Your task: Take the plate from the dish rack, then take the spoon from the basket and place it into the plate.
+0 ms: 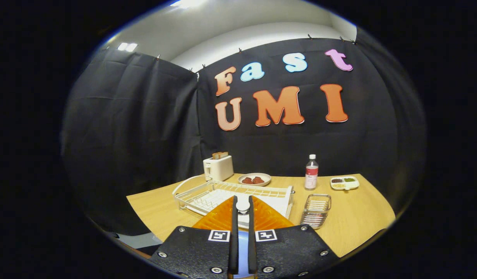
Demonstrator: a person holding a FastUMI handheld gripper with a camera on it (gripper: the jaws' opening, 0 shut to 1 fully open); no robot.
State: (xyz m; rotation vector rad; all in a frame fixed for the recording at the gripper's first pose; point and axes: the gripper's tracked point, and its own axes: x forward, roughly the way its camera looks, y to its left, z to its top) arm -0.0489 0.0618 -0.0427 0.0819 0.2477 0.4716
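I find the gripper [242, 207] clenched on the spoon [242, 204], its white bowl pinched between the fingertips. The orange plate [219, 219] lies on the table [350, 221], near side of the dish rack [207, 193], directly beneath. Basket [316, 209] sits right. Remaining, by my judgement: lower and release.

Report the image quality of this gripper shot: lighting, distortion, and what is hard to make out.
Gripper view: strong fisheye bending, so the table edge curves; overhead lights glare on the ceiling, the booth stays dim; the gripper fingers are nearly closed with a white spoon between them, over the orange plate, grip unclear; the wire basket and dish rack read clearly; the far bottle is small and soft.
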